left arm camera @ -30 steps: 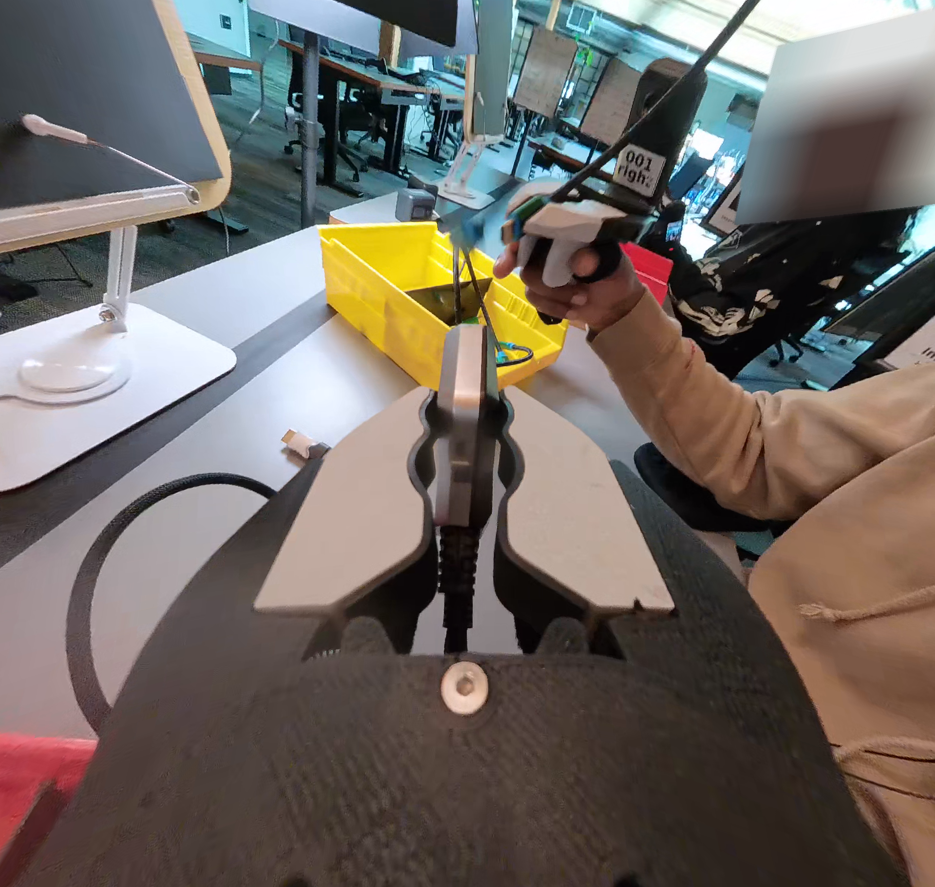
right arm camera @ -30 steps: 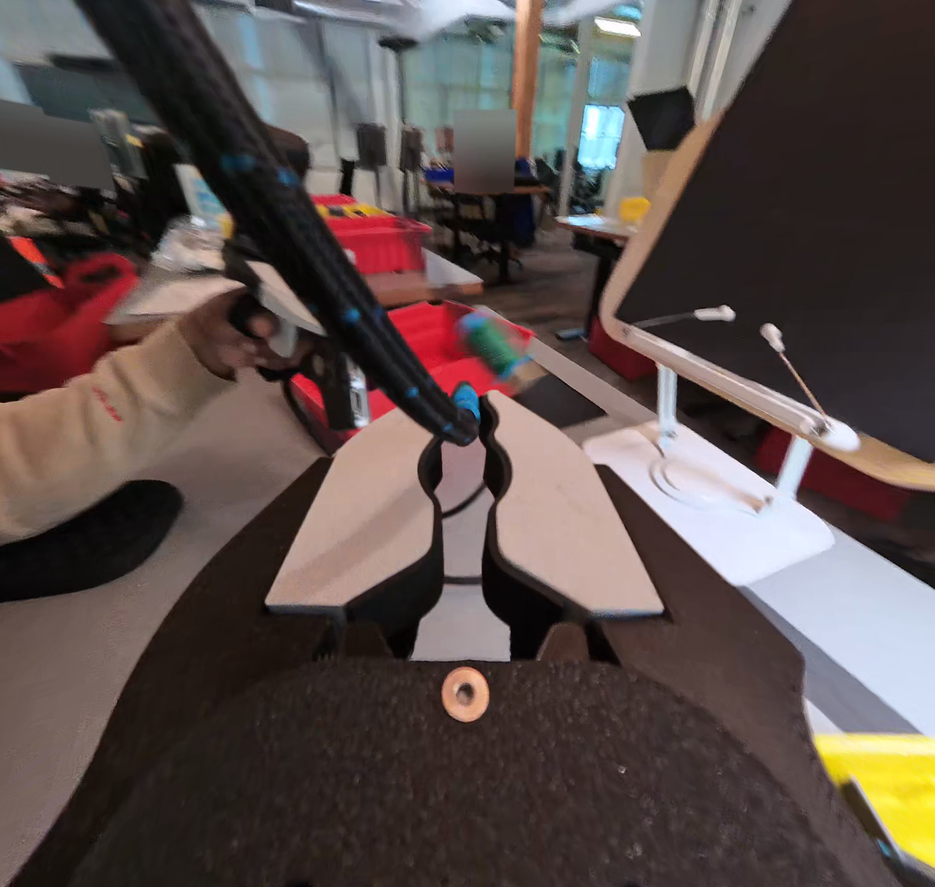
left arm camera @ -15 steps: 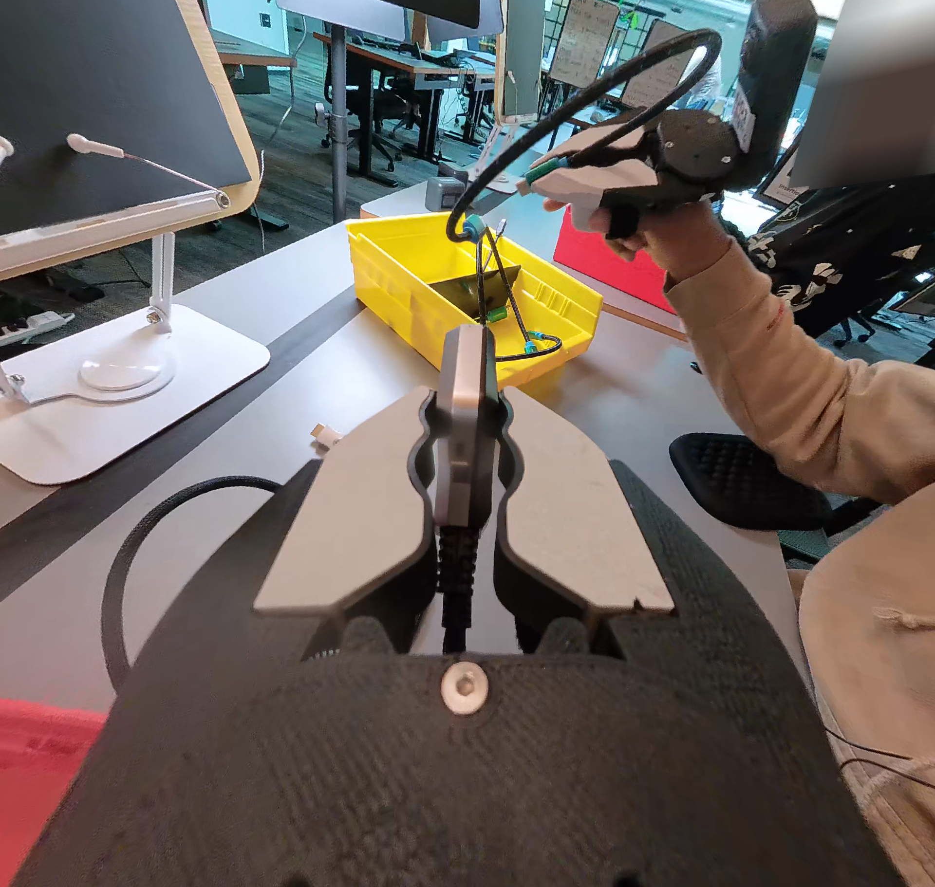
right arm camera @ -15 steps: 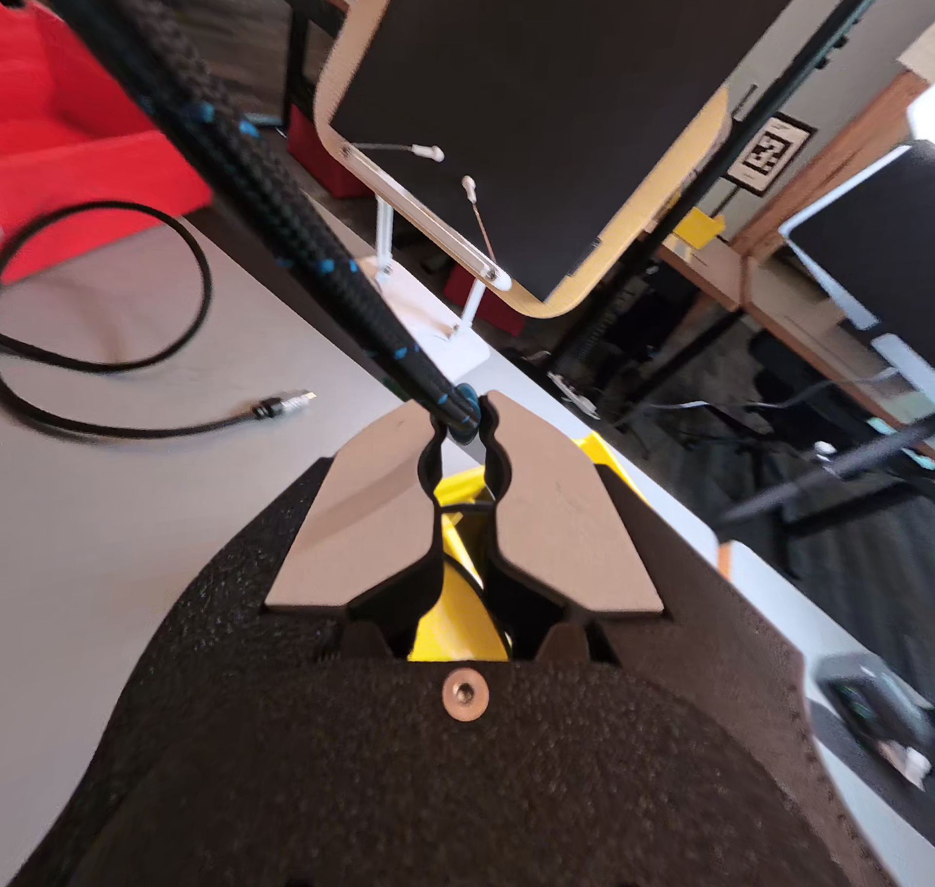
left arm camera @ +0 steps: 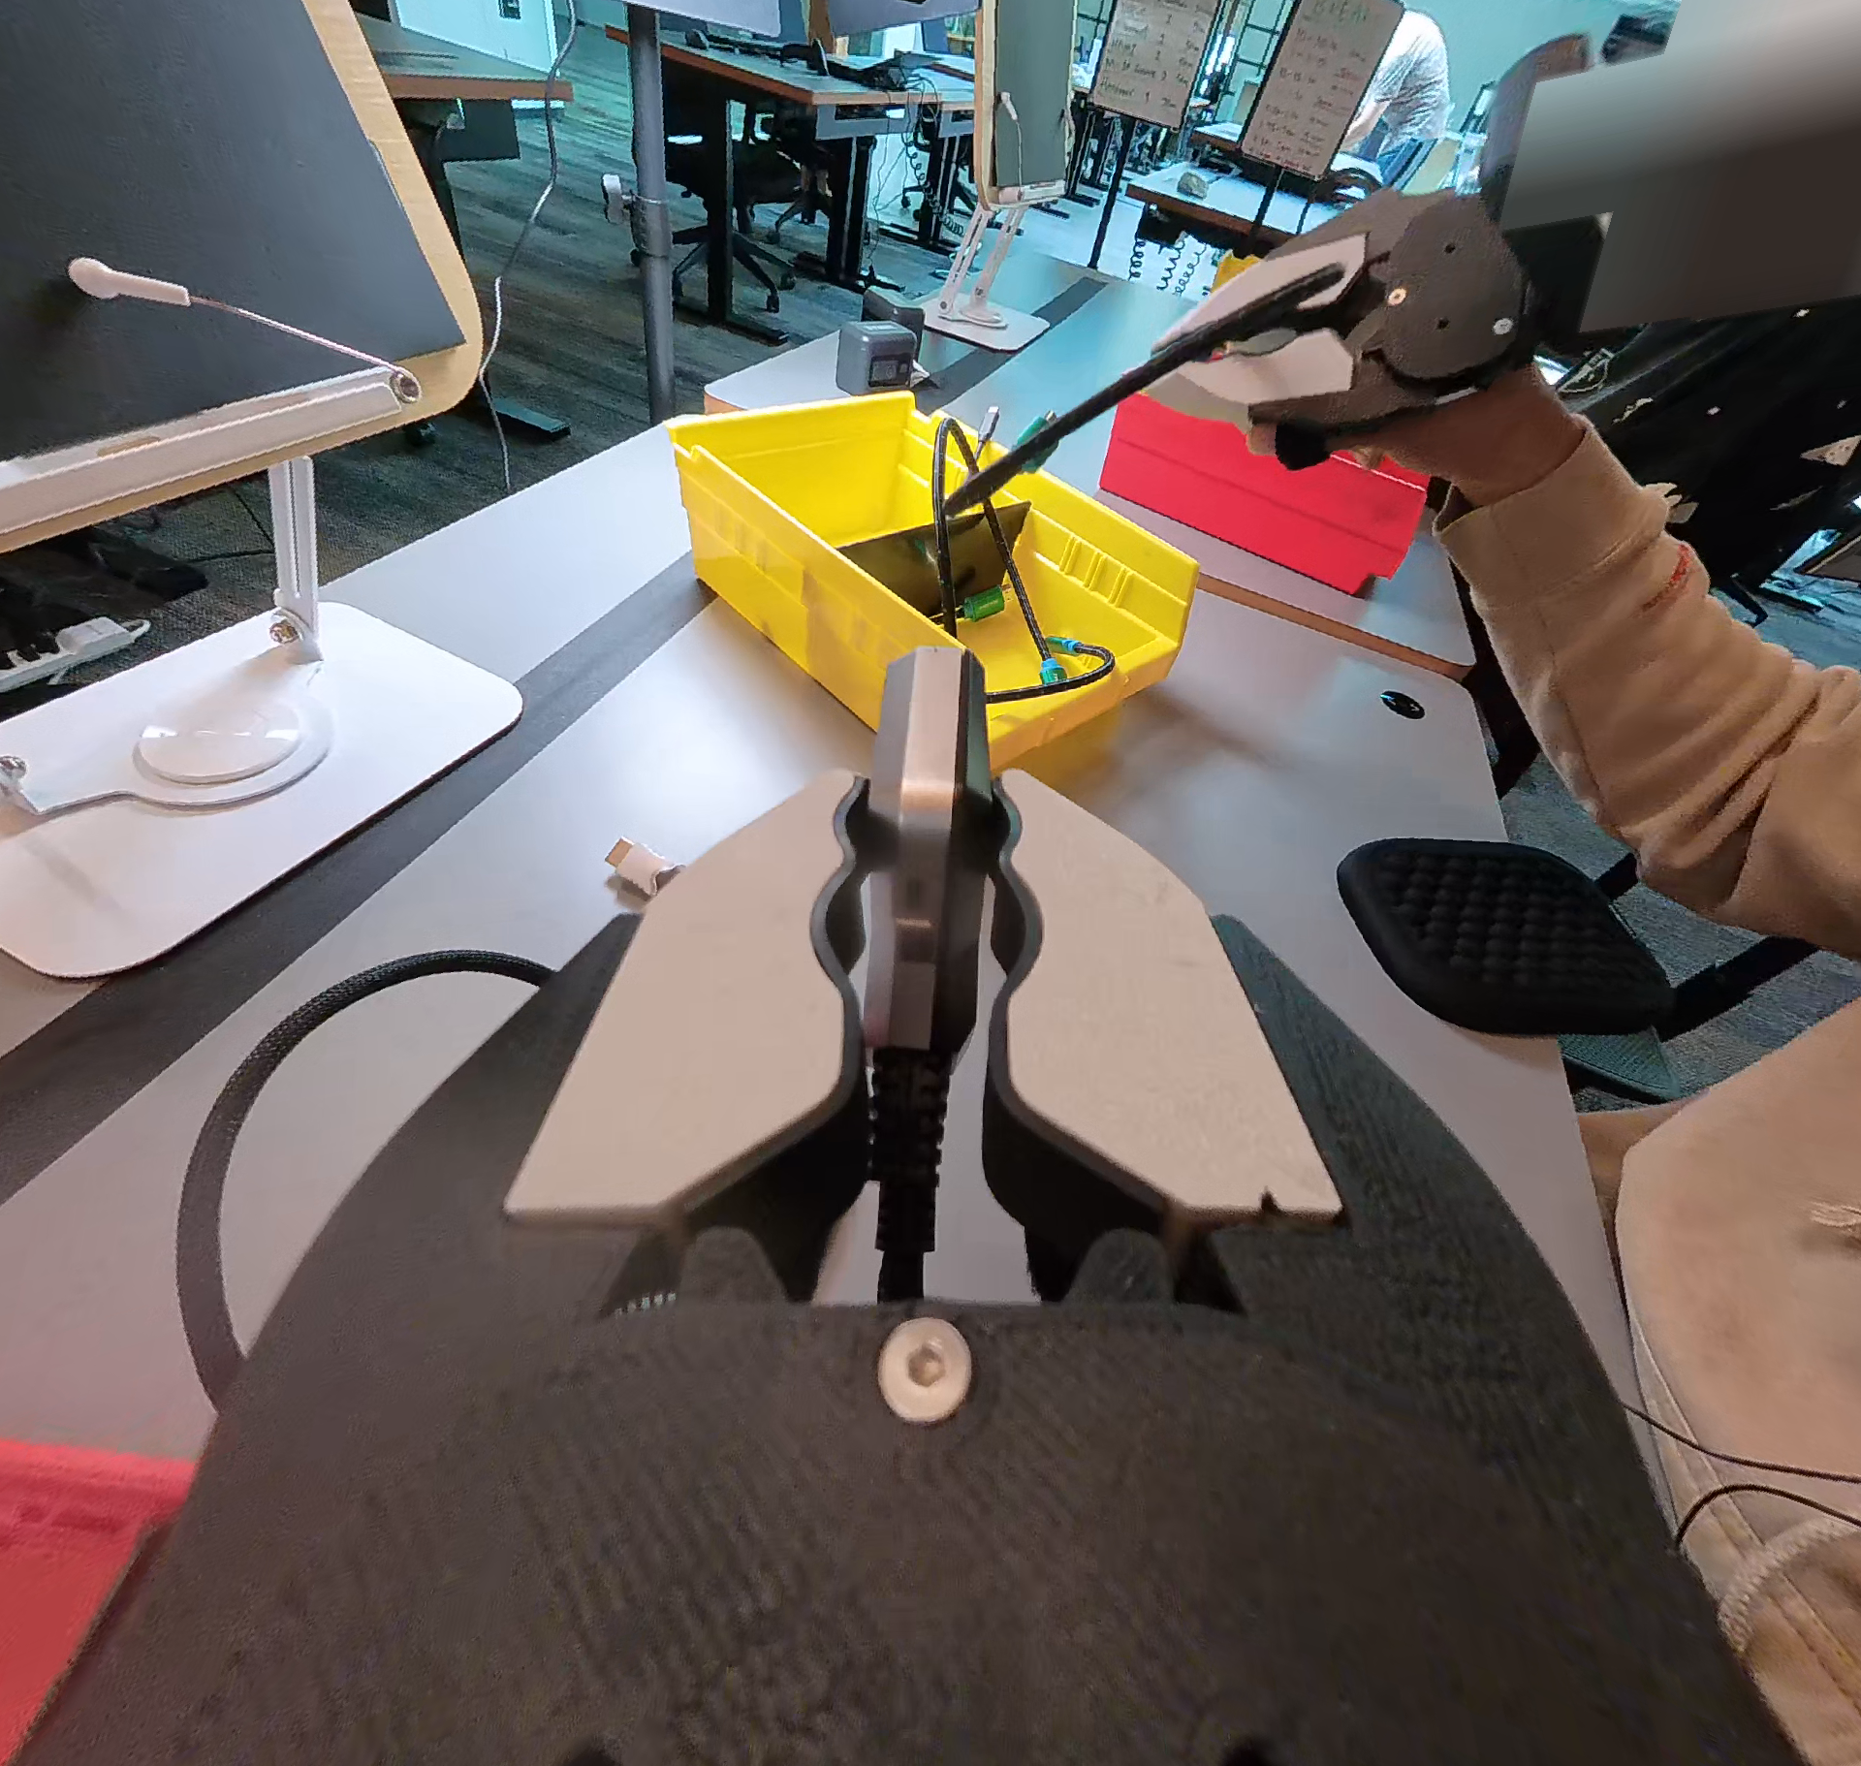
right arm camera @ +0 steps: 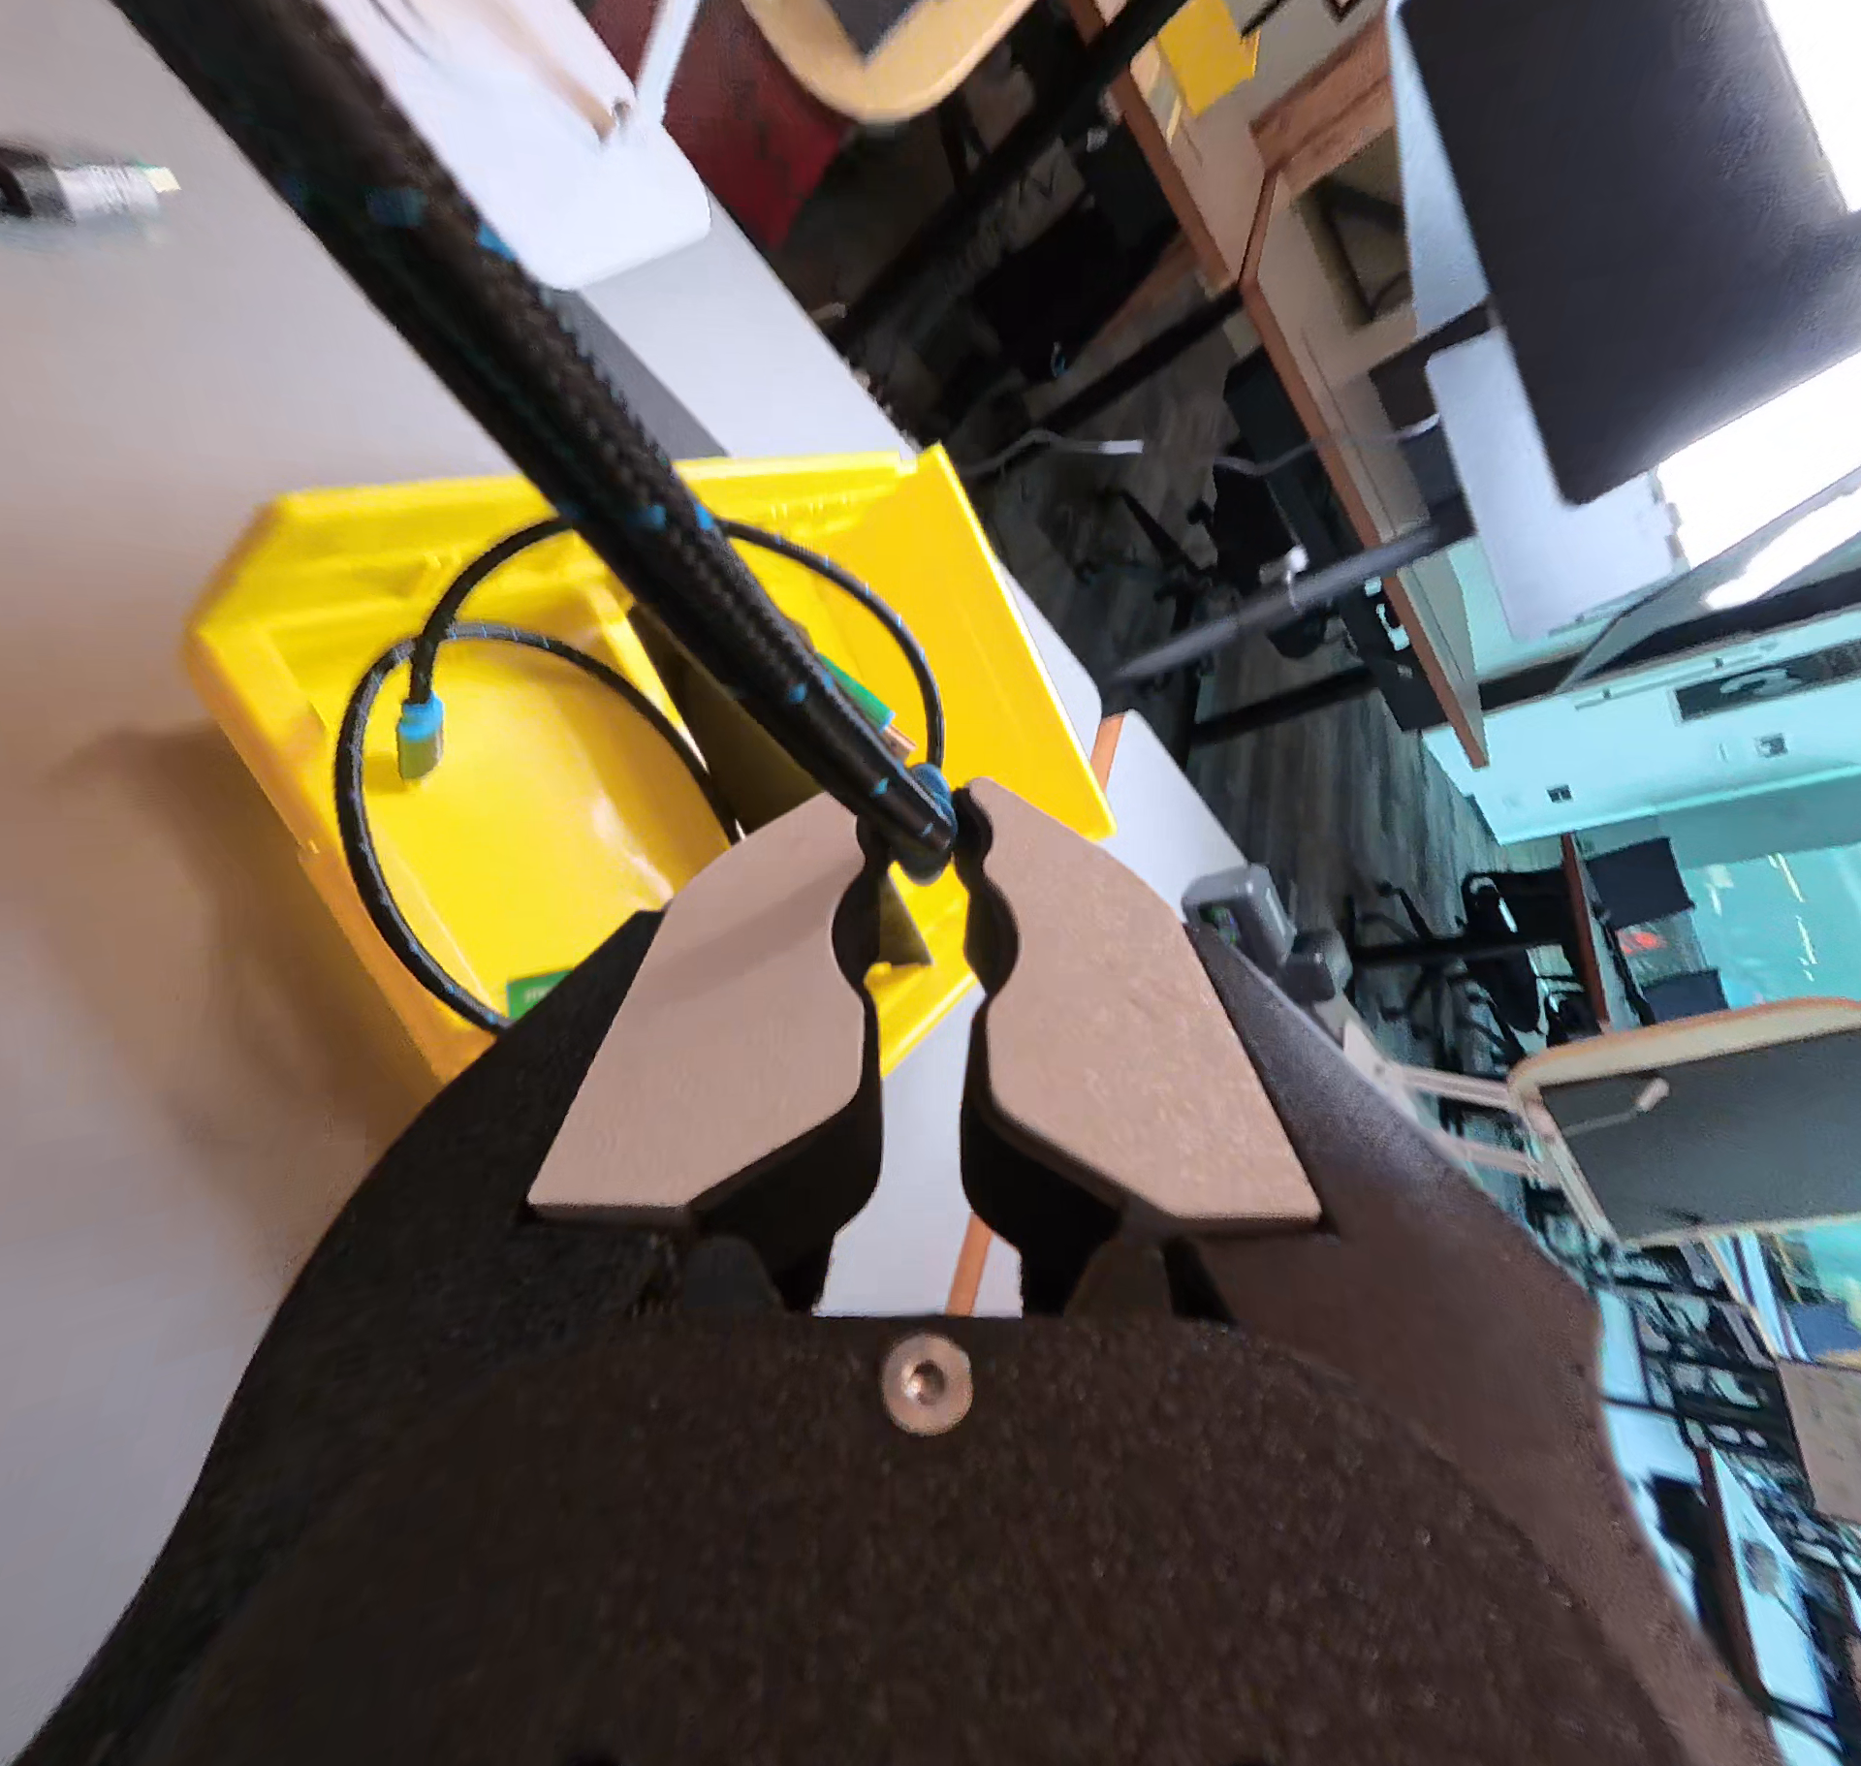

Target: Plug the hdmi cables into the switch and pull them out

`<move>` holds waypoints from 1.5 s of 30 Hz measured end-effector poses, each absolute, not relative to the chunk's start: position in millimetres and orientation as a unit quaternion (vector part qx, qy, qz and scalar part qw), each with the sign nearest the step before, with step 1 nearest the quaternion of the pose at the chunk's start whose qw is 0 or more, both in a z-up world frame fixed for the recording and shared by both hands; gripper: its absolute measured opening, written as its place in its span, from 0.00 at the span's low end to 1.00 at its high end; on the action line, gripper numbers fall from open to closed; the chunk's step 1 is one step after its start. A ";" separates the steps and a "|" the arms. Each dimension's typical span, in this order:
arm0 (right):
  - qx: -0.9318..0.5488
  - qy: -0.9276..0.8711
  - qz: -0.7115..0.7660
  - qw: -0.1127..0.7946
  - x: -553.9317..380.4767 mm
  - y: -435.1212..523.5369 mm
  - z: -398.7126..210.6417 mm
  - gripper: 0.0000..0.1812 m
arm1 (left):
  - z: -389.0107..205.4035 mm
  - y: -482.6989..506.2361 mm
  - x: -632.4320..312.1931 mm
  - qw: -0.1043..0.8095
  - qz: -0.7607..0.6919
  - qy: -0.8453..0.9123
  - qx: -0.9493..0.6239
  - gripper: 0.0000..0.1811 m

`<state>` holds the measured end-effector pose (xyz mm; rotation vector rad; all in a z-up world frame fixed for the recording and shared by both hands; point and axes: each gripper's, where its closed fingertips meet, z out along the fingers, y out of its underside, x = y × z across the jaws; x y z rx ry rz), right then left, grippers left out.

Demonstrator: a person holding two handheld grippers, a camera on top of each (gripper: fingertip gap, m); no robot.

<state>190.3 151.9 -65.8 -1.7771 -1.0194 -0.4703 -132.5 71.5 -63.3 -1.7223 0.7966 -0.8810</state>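
My left gripper (left arm camera: 924, 791) is shut on the grey switch (left arm camera: 921, 842), held edge-up above the table, its black braided lead (left arm camera: 252, 1093) looping off to the left. My right gripper (right arm camera: 921, 816) is shut on a black braided HDMI cable with blue flecks (right arm camera: 604, 429) near its end, and hangs over the yellow bin (right arm camera: 302, 550). In the left wrist view the right gripper (left arm camera: 1249, 348) is above the yellow bin (left arm camera: 785, 550), the cable running down into it. More cables with blue and green plugs (right arm camera: 418, 721) lie in the bin.
A white tablet stand (left arm camera: 201, 741) holds a dark screen at the left. A red bin (left arm camera: 1249, 499) sits behind the yellow one. A small white adapter (left arm camera: 634, 862) lies on the grey table. A black chair arm pad (left arm camera: 1500, 932) is at the right edge. Some 35 cm of space lies between my two pairs of fingers.
The right gripper has swung from beside the left gripper to above the yellow bin and tilted down over it, carrying the cable end. The left gripper keeps the switch, almost still.
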 end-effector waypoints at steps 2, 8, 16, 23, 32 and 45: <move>-0.749 -0.418 -0.211 0.468 202.8 153.3 -79.7 0.06 | -62.6 70.9 -132.2 0.501 -0.366 0.329 -0.712 0.12; -0.777 -0.421 -0.239 0.402 224.3 164.0 -119.6 0.07 | -61.9 69.3 -132.4 0.501 -0.366 0.332 -0.711 0.12; -0.784 -0.458 -0.264 0.325 229.0 179.5 -159.5 0.07 | -65.2 72.3 -136.1 0.497 -0.370 0.326 -0.713 0.12; -0.759 -0.550 -0.273 0.216 232.2 182.9 -182.9 0.12 | -67.8 73.4 -139.1 0.494 -0.373 0.323 -0.716 0.12; -0.774 -0.571 0.036 0.270 184.3 123.4 -118.3 0.37 | -68.4 75.6 -141.7 0.492 -0.380 0.318 -0.716 0.12; -0.580 -0.617 0.361 0.390 -98.5 31.9 -80.0 0.32 | -52.9 39.0 -94.1 0.476 -0.388 0.404 -0.678 0.12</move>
